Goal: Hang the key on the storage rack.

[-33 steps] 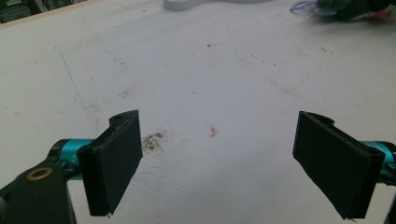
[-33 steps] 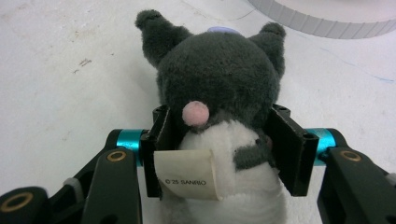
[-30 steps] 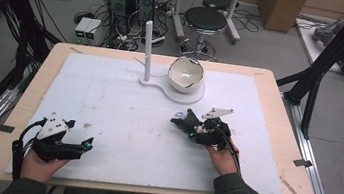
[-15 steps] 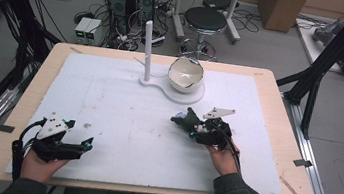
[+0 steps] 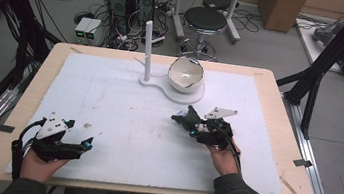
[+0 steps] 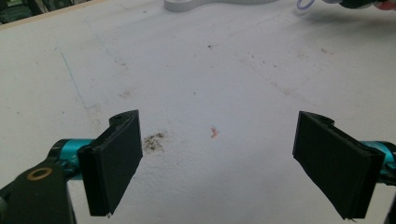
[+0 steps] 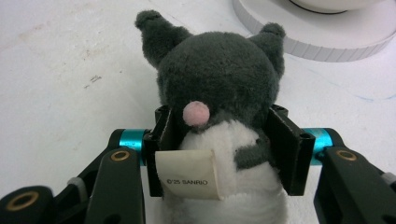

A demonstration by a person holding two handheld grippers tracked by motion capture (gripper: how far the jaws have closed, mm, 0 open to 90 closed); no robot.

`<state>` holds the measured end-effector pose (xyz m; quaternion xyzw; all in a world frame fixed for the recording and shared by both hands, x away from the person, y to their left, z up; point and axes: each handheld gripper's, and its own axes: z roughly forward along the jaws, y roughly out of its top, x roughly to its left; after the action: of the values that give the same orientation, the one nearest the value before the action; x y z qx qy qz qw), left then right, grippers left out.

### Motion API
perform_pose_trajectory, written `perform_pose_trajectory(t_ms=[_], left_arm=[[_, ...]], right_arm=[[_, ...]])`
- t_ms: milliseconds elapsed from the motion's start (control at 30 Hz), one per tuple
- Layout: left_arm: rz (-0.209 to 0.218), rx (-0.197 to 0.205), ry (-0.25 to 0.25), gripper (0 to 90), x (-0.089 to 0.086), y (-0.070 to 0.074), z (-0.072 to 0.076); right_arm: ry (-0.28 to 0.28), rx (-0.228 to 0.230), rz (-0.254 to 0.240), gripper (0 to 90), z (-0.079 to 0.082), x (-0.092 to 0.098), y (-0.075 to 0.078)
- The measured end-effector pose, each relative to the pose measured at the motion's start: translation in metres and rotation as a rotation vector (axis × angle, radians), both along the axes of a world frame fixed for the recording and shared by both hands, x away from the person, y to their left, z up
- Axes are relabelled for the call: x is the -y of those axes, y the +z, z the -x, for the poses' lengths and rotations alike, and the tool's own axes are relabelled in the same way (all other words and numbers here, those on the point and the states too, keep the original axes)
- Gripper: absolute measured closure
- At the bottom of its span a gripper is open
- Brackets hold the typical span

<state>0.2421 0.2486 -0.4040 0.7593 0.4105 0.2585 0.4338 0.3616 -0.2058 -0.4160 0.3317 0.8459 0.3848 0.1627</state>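
Observation:
A dark grey and white plush toy (image 7: 219, 70) with two ears, a pink pom-pom and a paper label lies on the white mat. My right gripper (image 7: 224, 149) is shut on it, the pads pressing its body from both sides. In the high view the right gripper (image 5: 188, 122) rests right of the mat's centre, with the plush toy (image 5: 181, 118) at its tip pointing toward the bowl. My left gripper (image 5: 87, 144) lies at the mat's near left corner. Its jaws stand wide open over bare, slightly stained mat, with nothing between them (image 6: 219, 158).
A white bowl (image 5: 186, 73) sits on a white round base (image 5: 180, 97) at the back centre, joined to an upright white post (image 5: 148, 48). The white mat (image 5: 119, 100) covers most of the wooden table (image 5: 271, 90). A black stool (image 5: 205, 18) and cables lie beyond.

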Motion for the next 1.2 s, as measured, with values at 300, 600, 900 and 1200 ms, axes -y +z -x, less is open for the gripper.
perform_pose_trajectory(t_ms=[300, 600, 900, 1200], left_arm=[[-0.001, 0.001, -0.001, 16.0, 0.0, 0.0, 0.0], [0.004, 0.001, 0.0, 16.0, 0.0, 0.0, 0.0], [0.008, 0.002, 0.006, 16.0, -0.003, 0.001, 0.0], [0.008, 0.002, 0.008, 16.0, -0.003, 0.001, -0.001]], right_arm=[[0.004, 0.013, -0.005, 48.2, 0.002, 0.0, 0.003], [0.023, 0.033, -0.033, 48.4, 0.004, -0.001, 0.008], [0.049, 0.018, -0.081, 48.4, 0.005, 0.0, 0.014], [0.083, 0.015, -0.114, 48.4, 0.004, -0.006, 0.023]])
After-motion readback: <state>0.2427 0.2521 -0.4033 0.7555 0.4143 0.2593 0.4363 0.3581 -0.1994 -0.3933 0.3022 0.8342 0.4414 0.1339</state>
